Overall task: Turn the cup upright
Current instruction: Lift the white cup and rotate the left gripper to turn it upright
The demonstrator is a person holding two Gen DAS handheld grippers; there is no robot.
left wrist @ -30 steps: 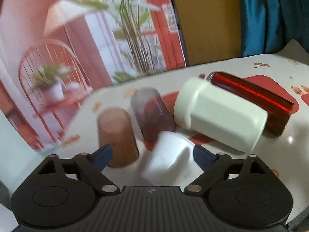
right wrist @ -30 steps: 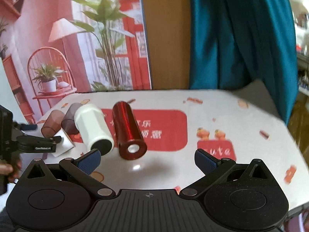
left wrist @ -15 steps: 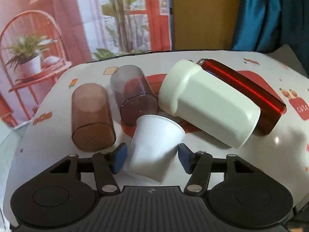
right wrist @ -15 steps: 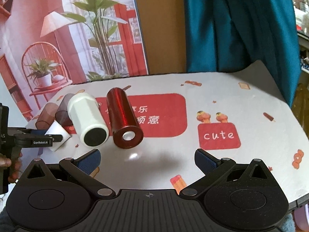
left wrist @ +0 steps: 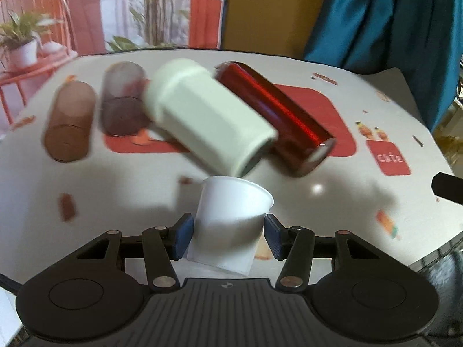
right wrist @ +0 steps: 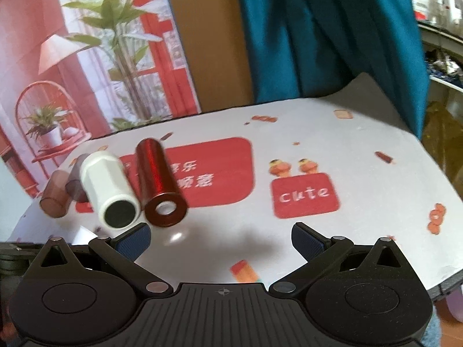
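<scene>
White paper cup [left wrist: 231, 225] sits clamped between the blue pads of the left claw [left wrist: 227, 235], its wide rim turned up and away from the camera and its narrow base down near the claw body. It looks lifted off the table [left wrist: 115, 190], though whether the base touches the surface is hidden. By my reading the flip is largely made: the mouth faces upward, slightly tilted. What is left is to level it, set it down on the bare patch of table in front, and let go.

The right claw [right wrist: 221, 240] hangs released over the table with nothing between its fingers.

The left wrist view alone shows the cup and the grip on it. It also shows, blurred, four other vessels lying on their sides beyond: a brown tumbler [left wrist: 69, 124], a smoky purple tumbler [left wrist: 124, 101], a cream canister [left wrist: 208, 121] and a red metallic tumbler [left wrist: 277, 121].

The right wrist view does not show the paper cup at all. It gives the open ends of the cream canister [right wrist: 111, 190] and red metallic tumbler [right wrist: 160, 185], and the wide free stretch of printed tablecloth on the right, with its "cute" patch [right wrist: 305, 195].
</scene>
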